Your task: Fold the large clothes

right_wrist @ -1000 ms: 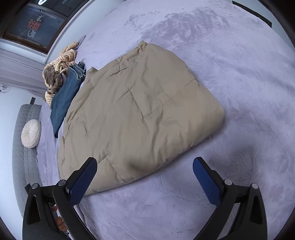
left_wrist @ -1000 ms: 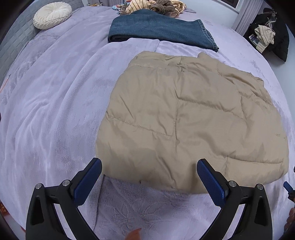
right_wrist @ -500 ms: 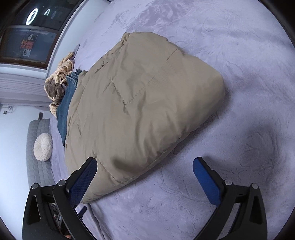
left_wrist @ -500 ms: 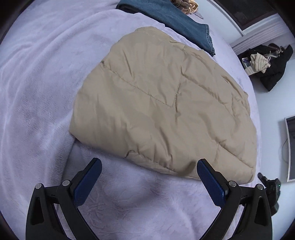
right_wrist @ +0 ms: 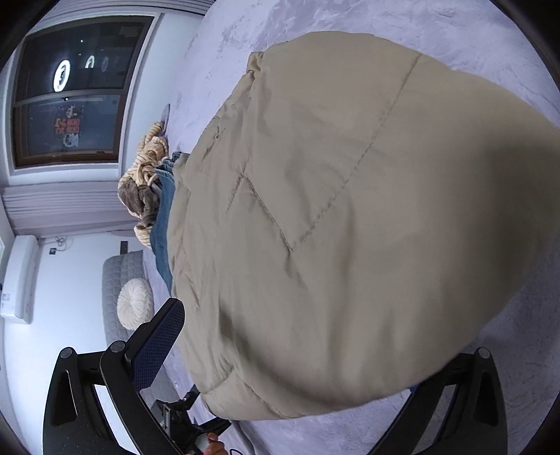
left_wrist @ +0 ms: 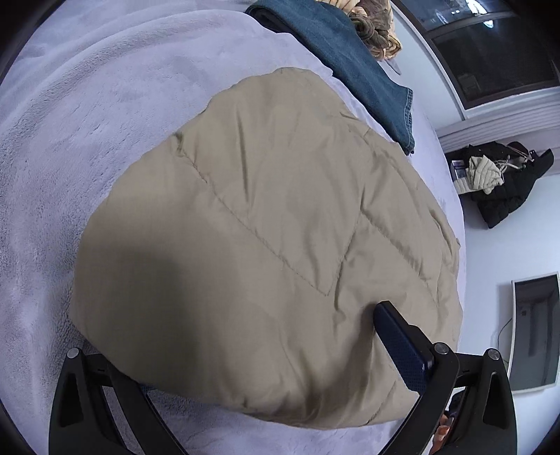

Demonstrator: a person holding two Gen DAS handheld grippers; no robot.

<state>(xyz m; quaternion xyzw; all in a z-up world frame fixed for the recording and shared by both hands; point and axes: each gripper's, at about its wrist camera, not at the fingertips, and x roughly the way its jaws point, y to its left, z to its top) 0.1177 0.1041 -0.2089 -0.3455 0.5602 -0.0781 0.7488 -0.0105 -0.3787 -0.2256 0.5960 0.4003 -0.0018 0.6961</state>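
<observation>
Jaws of both grippers are spread wide and straddle the near edge of the folded tan quilted puffer jacket [left_wrist: 266,245], not yet pinching it. On the left gripper [left_wrist: 266,364], the right blue-padded finger [left_wrist: 402,346] presses against the fabric top, while the other finger is hidden under the padded edge. On the right gripper [right_wrist: 297,357], the left finger [right_wrist: 157,346] stands clear beside the jacket; its partner is buried beneath the bulge.

Between and ahead of each pair of jaws the jacket lies flat on the lilac plush bedspread [left_wrist: 87,105], filling most of both views. Judgement: light, soft, puffy, springy; slick shell likely slips, so bite deep into the thick folded edge, all layers, not a thin corner.

Beyond the jacket, touching its far edge, lie folded dark blue jeans [left_wrist: 350,63], then a striped and brown clothes heap [left_wrist: 374,24]. Far left of the right jaws: round white cushion [right_wrist: 134,302].
</observation>
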